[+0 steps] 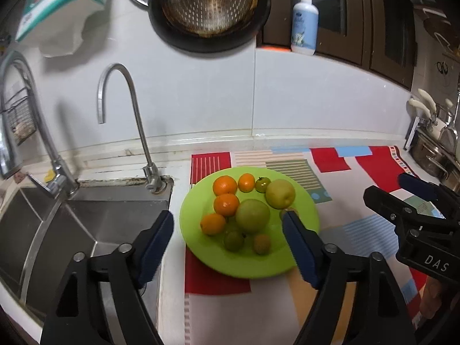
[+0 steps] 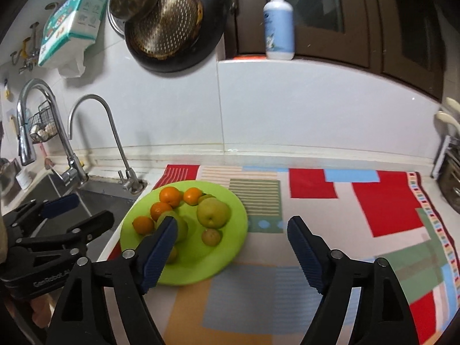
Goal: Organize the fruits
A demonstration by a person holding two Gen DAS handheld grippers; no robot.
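Observation:
A lime green plate [image 1: 201, 256] [image 2: 230, 235] rests on a patterned mat beside the sink. It carries several oranges [image 1: 224, 185] [image 2: 171, 196], two large green-yellow pears [image 1: 253, 215] [image 2: 213, 212] and a few small green fruits [image 1: 262, 243]. My left gripper [image 1: 228, 224] hovers open above the plate's near side, nothing between its blue pads. My right gripper [image 2: 231, 230] is open too, above the plate's right edge and the mat, holding nothing. Each gripper shows in the other's view: the right one [image 1: 402, 192], the left one [image 2: 86, 210].
A steel sink [image 1: 86, 230] with two faucets [image 1: 126, 115] lies left of the plate. The patterned mat [image 2: 330, 230] stretches right. A soap bottle [image 2: 278, 28] stands on the ledge; a colander and pan [image 1: 210, 8] hang on the wall. Pots [image 1: 431, 155] sit at far right.

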